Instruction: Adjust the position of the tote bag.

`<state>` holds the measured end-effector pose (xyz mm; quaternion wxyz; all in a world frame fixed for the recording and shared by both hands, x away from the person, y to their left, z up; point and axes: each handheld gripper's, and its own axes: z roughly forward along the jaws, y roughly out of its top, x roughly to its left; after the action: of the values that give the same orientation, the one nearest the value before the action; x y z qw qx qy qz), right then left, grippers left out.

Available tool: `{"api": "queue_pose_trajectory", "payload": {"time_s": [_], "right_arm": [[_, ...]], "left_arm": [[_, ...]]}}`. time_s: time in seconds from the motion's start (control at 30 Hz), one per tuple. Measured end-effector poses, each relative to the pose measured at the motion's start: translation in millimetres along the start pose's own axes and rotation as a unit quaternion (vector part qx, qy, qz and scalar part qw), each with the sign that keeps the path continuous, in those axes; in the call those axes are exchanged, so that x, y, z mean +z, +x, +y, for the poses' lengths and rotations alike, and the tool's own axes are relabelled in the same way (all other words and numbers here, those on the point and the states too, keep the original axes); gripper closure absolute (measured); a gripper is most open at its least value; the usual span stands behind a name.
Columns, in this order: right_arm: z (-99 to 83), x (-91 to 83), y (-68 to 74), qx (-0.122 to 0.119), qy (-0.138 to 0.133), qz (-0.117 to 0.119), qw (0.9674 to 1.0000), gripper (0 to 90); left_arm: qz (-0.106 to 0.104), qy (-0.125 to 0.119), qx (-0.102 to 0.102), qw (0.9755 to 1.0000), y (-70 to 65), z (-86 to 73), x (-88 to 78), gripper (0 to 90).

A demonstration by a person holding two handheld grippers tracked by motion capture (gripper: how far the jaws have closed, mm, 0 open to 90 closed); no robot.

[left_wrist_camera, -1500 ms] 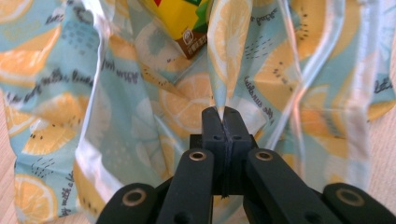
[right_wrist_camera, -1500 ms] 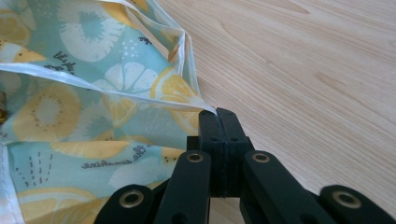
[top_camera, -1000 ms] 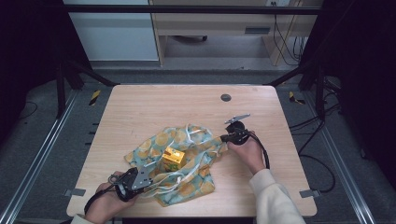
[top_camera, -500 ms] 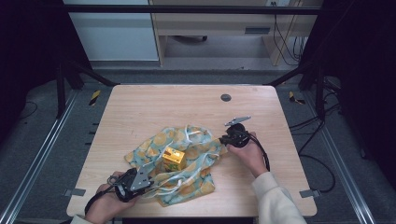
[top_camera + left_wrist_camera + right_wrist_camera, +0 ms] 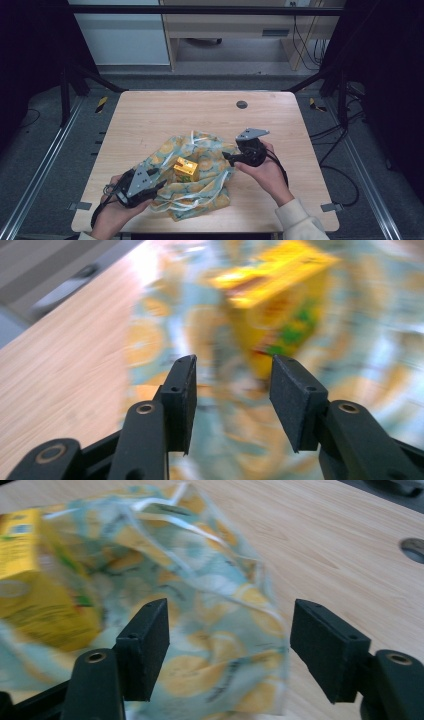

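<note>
Both grippers letting go of the cloth around the box

The left gripper (image 5: 159,185) and right gripper (image 5: 227,157) are standing with jaws apart, having just been opening, nothing pinched between them. Both are hanging just off the cloth (image 5: 212,160) edges, which are lying slack on the table (image 5: 200,107). A second ago each was clamped on a cloth corner; now both are lifting clear, so the box (image 5: 185,169) is sitting mid-cloth, still unwrapped; probably they are regripping for another fold.
</note>
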<state>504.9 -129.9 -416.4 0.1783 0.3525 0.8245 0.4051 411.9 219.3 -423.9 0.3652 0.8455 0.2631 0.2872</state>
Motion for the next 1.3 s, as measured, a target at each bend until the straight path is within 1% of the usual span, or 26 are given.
{"api": "queue_pose_trajectory", "payload": {"time_s": [0.03, 0.1, 0.13, 0.17, 0.2, 0.27, 0.3, 0.33, 0.37, 0.4, 0.47, 0.5, 0.57, 0.67, 0.7, 0.8, 0.9, 0.97, 1.0, 1.1, 1.13, 1.2, 1.23, 1.3], "right_arm": [[-0.8, -1.2, 4.8, -0.002, -0.003, 0.007, 1.0, 34.5], [-3.8, -1.0, 14.9, -0.006, -0.006, 0.024, 0.9997, 37.7], [-5.4, 0.4, 19.8, -0.009, -0.004, 0.032, 0.9994, 37.8], [-7.4, 2.7, 24.1, -0.013, -0.001, 0.038, 0.9992, 38.0], [-9.9, 5.7, 27.8, -0.017, 0.002, 0.041, 0.999, 38.1], [-15.6, 13.2, 33.5, -0.028, 0.016, 0.04, 0.9987, 37.7], [-18.6, 17.5, 35.2, -0.033, 0.024, 0.037, 0.9985, 37.7], [-21.6, 21.2, 35.9, -0.034, 0.031, 0.041, 0.9981, 38.1], [-24.4, 24.0, 36.3, -0.033, 0.038, 0.044, 0.9977, 38.8], [-27.1, 26.1, 36.2, -0.034, 0.041, 0.044, 0.9976, 39.3], [-31.8, 28.5, 36.9, -0.034, 0.048, 0.048, 0.9971, 40.2], [-34.0, 28.7, 37.9, -0.039, 0.051, 0.05, 0.9967, 39.9], [-38.1, 27.4, 41.1, -0.046, 0.057, 0.05, 0.996, 39.6], [-44.7, 24.2, 45.0, -0.049, 0.063, 0.06, 0.995, 39.4], [-47.0, 23.2, 45.8, -0.051, 0.068, 0.06, 0.9945, 39.4], [-52.1, 20.5, 46.3, -0.059, 0.076, 0.061, 0.9935, 40.4], [-56.0, 17.9, 46.9, -0.06, 0.079, 0.062, 0.9931, 42.6], [-58.2, 16.3, 47.0, -0.063, 0.082, 0.065, 0.9925, 46.1], [-59.0, 15.4, 47.1, -0.064, 0.083, 0.066, 0.9923, 49.4], [-59.3, 12.1, 46.6, -0.072, 0.082, 0.067, 0.9917, 64.1], [-59.2, 11.3, 46.5, -0.072, 0.08, 0.066, 0.992, 68.6], [-59.2, 10.2, 46.8, -0.072, 0.079, 0.067, 0.992, 76.3], [-59.4, 9.9, 46.8, -0.076, 0.079, 0.07, 0.9915, 80.7], [-60.1, 10.2, 47.5, -0.077, 0.081, 0.074, 0.991, 87.0]], "left_arm": [[0.005, 0.009, -0.012, 0.9999, 5.2, 1.3, 5.4, 53.0], [0.009, 0.03, -0.022, 0.9993, 14.0, 2.2, 19.0, 52.4], [0.012, 0.042, -0.016, 0.9989, 17.5, 2.5, 26.6, 51.4], [0.016, 0.053, -0.015, 0.9983, 19.1, 2.0, 33.4, 51.4], [0.019, 0.06, -0.013, 0.998, 20.9, 1.0, 39.7, 51.3], [0.012, 0.066, -0.014, 0.9976, 23.4, -2.8, 49.0, 51.9], [0.01, 0.072, -0.014, 0.9973, 23.3, -5.5, 52.0, 55.0], [-0.001, 0.088, -0.011, 0.9961, 22.9, -8.0, 53.9, 60.4], [-0.002, 0.095, -0.008, 0.9954, 22.3, -9.8, 55.5, 64.1], [0.0, 0.1, -0.005, 0.995, 22.1, -11.1, 56.2, 64.8], [-0.005, 0.101, -0.009, 0.9949, 22.6, -13.0, 56.7, 66.2], [-0.002, 0.099, -0.01, 0.995, 22.5, -13.5, 56.3, 66.4], [-0.003, 0.099, -0.01, 0.995, 22.0, -14.6, 55.9, 67.1], [-0.004, 0.1, -0.012, 0.9949, 21.5, -17.0, 56.9, 66.0], [-0.002, 0.101, -0.011, 0.9948, 20.7, -18.0, 58.0, 65.5], [-0.008, 0.113, -0.005, 0.9936, 17.9, -19.4, 61.9, 65.6], [-0.013, 0.117, -0.002, 0.9931, 16.3, -19.5, 64.1, 67.6], [-0.016, 0.119, -0.003, 0.9928, 16.5, -19.7, 64.5, 71.2], [-0.016, 0.121, -0.005, 0.9925, 17.0, -19.8, 64.5, 73.3], [-0.017, 0.122, -0.01, 0.9923, 19.3, -20.0, 64.2, 83.7], [-0.017, 0.122, -0.011, 0.9923, 20.2, -19.7, 63.8, 86.5], [-0.016, 0.119, -0.014, 0.9927, 21.4, -18.6, 62.2, 89.0], [-0.011, 0.114, -0.015, 0.9933, 21.8, -17.8, 60.9, 89.4], [-0.01, 0.111, -0.016, 0.9937, 21.9, -16.4, 59.0, 89.8]]}}
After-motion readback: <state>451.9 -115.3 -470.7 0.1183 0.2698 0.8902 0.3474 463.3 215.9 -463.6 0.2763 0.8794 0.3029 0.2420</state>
